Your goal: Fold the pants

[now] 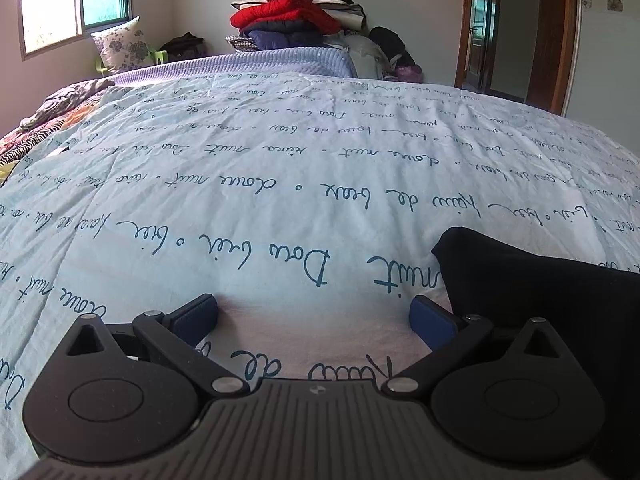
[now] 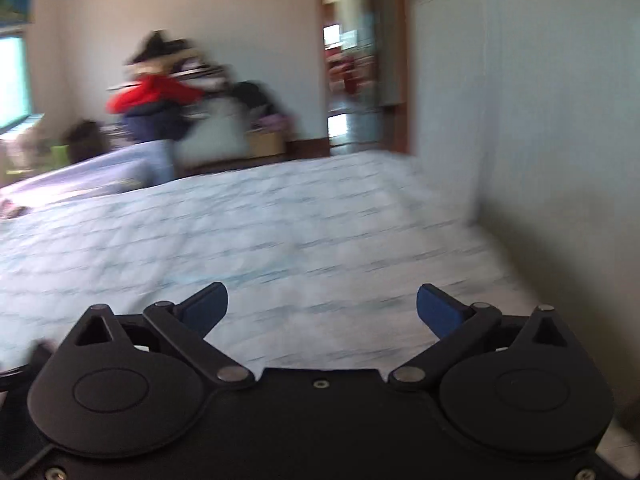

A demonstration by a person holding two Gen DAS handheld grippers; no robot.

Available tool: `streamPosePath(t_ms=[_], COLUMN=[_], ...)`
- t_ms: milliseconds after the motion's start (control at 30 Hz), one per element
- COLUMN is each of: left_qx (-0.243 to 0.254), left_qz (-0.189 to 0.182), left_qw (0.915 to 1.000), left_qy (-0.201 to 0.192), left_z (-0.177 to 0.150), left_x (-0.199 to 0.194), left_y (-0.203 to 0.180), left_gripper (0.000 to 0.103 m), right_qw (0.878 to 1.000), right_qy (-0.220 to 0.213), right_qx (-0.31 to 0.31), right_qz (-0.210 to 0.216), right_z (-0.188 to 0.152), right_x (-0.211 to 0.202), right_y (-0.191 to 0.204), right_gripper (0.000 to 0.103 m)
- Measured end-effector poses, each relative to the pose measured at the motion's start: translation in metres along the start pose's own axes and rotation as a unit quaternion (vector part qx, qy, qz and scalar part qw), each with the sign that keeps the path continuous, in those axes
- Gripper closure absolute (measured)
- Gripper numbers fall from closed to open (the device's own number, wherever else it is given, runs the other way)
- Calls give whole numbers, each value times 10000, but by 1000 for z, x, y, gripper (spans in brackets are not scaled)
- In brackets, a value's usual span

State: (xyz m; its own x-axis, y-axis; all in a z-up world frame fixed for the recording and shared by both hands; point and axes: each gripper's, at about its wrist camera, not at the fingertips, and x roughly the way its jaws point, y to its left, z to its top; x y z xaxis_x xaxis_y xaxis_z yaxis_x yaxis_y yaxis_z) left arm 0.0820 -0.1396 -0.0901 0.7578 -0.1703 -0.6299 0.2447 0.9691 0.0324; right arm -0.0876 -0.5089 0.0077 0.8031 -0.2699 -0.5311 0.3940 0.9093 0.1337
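Black pants (image 1: 532,300) lie on the light blue bedspread (image 1: 280,168) at the lower right of the left wrist view; only one end shows, the rest runs off frame. My left gripper (image 1: 314,318) is open and empty, low over the bedspread, its right finger (image 1: 432,322) just beside the pants' edge. My right gripper (image 2: 322,310) is open and empty above the bedspread (image 2: 280,224). The right wrist view is blurred by motion and shows no pants, except perhaps a dark bit at its lower left edge (image 2: 24,364).
A pile of folded clothes with a red jacket (image 1: 288,14) stands beyond the bed's far end. Crumpled bedding (image 1: 60,104) lies at the far left. A wall (image 2: 540,120) runs close along the bed's right side, with a doorway (image 2: 352,64) behind.
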Motion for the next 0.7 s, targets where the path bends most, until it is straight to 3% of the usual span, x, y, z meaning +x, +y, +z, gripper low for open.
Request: streamPosePath(t_ms=[67,267,700], left_qx=[-64,-38,-68], left_qz=[-69,-42,-68], left_qw=[10000,10000,10000], left_qy=[-5,10,18], left_z=[-1,-1,0], left_x=[-1,0,0], left_y=[4,3,5], left_gripper=[0,0,0], right_qw=[9996,9992,9955], right_qy=[127,343,635], right_qx=[-232,-80,702], right_qz=[56,209,8], right_z=[-11,-25,-63], right_x=[17,36,53], right_y=[16,22,-11], right_gripper=[0,0,0])
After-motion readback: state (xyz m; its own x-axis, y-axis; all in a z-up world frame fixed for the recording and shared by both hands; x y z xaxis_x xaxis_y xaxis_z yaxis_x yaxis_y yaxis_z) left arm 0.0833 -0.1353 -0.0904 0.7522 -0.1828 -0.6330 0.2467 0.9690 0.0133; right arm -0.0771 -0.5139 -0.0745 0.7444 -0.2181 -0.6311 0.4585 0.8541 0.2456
